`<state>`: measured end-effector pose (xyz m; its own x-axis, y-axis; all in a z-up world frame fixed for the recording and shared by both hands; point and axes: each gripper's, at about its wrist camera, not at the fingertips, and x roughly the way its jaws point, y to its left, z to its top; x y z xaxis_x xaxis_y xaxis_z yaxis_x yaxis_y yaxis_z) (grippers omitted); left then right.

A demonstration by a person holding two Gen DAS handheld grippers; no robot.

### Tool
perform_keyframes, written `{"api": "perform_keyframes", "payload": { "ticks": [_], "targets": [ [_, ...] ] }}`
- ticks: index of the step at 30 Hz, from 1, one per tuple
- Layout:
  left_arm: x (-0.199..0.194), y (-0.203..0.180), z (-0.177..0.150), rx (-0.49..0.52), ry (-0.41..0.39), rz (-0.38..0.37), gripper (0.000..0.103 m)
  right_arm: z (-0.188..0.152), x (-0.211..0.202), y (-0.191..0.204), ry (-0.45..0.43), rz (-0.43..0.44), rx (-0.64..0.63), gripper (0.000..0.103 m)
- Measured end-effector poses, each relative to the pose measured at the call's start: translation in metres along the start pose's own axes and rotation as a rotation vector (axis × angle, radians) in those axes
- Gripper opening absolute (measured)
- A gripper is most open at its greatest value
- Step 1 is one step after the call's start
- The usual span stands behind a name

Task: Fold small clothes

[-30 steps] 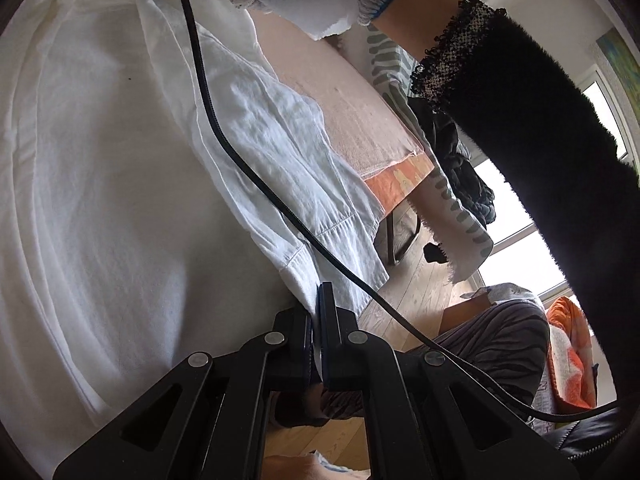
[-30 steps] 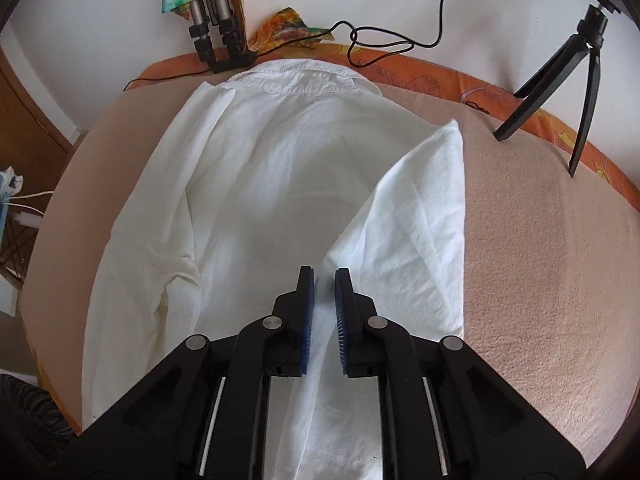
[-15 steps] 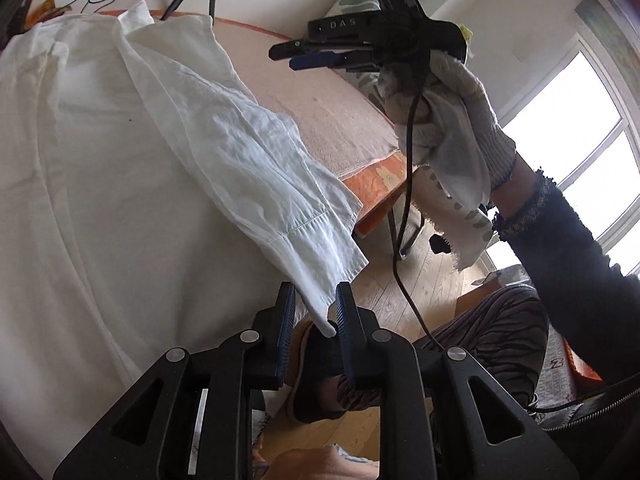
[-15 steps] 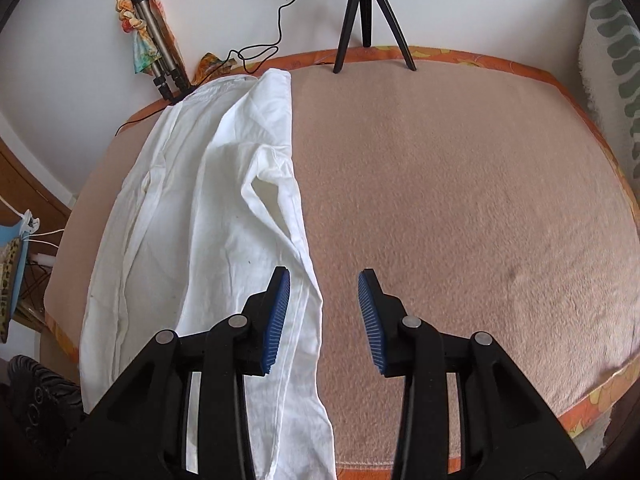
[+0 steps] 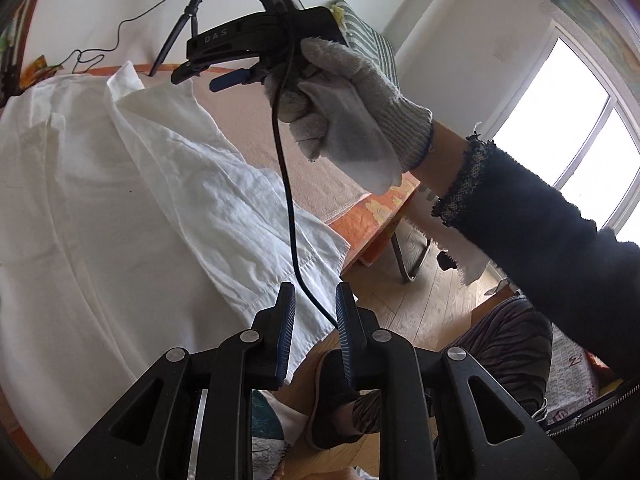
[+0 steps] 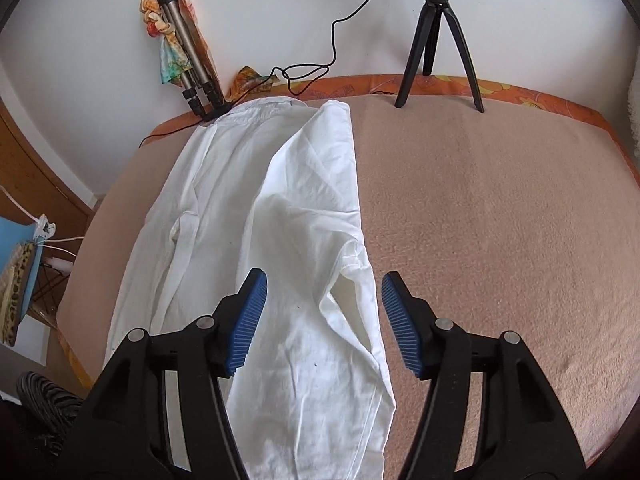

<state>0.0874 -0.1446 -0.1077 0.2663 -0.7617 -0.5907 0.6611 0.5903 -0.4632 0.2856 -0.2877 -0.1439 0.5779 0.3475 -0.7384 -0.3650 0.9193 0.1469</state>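
A white long-sleeved shirt (image 6: 256,208) lies flat on the pink blanket (image 6: 500,220), collar at the far edge, with its right sleeve (image 6: 320,248) folded lengthwise over the body. My right gripper (image 6: 323,316) is wide open and empty, hovering above the folded sleeve near its lower part. In the left wrist view the shirt (image 5: 100,220) fills the left side, and the sleeve cuff (image 5: 288,268) lies just ahead of my left gripper (image 5: 315,320), which is open and empty. The right gripper (image 5: 216,72) shows there too, held up by a gloved hand (image 5: 344,112).
A black tripod (image 6: 438,40) stands at the blanket's far edge, a folded tripod with a colourful cloth (image 6: 180,48) leans at the back left, and a black cable (image 6: 316,68) runs between. The blanket's orange-edged front drops to wooden floor (image 5: 408,304). A cable (image 5: 288,200) hangs from the right gripper.
My left gripper has opened wider and let go of the sleeve cuff. My right gripper has opened wide and swung back over the folded sleeve.
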Motion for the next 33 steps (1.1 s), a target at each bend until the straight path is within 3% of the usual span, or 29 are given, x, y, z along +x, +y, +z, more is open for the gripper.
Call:
{"api": "perform_keyframes", "payload": {
  "ticks": [2,10,16,19,21,23,25,29,33],
  "targets": [
    [0.004,0.006,0.0,-0.013,0.014,-0.003,0.019,0.007,0.018,0.004,0.039,-0.033,-0.039,0.003],
    [0.041,0.027,-0.01,-0.084,0.121,0.004,0.019,0.034,0.051,-0.031,0.068,-0.162,-0.04,0.003],
    [0.045,0.025,-0.016,-0.083,0.13,0.01,0.019,0.034,0.074,-0.046,0.106,-0.213,-0.032,0.003],
    [0.04,0.022,-0.014,-0.081,0.116,0.016,0.019,0.03,0.062,-0.053,0.097,-0.194,0.029,0.004],
    [0.037,0.021,-0.012,-0.08,0.106,0.015,0.019,0.023,0.043,-0.059,0.069,-0.162,0.073,0.013],
    [0.03,0.02,-0.011,-0.079,0.09,0.013,0.019,0.011,0.02,-0.062,0.043,-0.146,0.101,0.031],
    [0.025,0.021,-0.007,-0.078,0.075,0.018,0.019,-0.007,-0.004,-0.064,0.025,-0.11,0.126,0.036],
    [0.009,0.026,0.004,-0.087,0.034,0.034,0.019,-0.06,-0.044,-0.065,0.014,-0.064,0.171,0.036],
    [-0.007,0.035,0.018,-0.096,-0.012,0.055,0.031,-0.117,-0.066,-0.065,0.04,-0.002,0.224,0.036]
  ]
}}
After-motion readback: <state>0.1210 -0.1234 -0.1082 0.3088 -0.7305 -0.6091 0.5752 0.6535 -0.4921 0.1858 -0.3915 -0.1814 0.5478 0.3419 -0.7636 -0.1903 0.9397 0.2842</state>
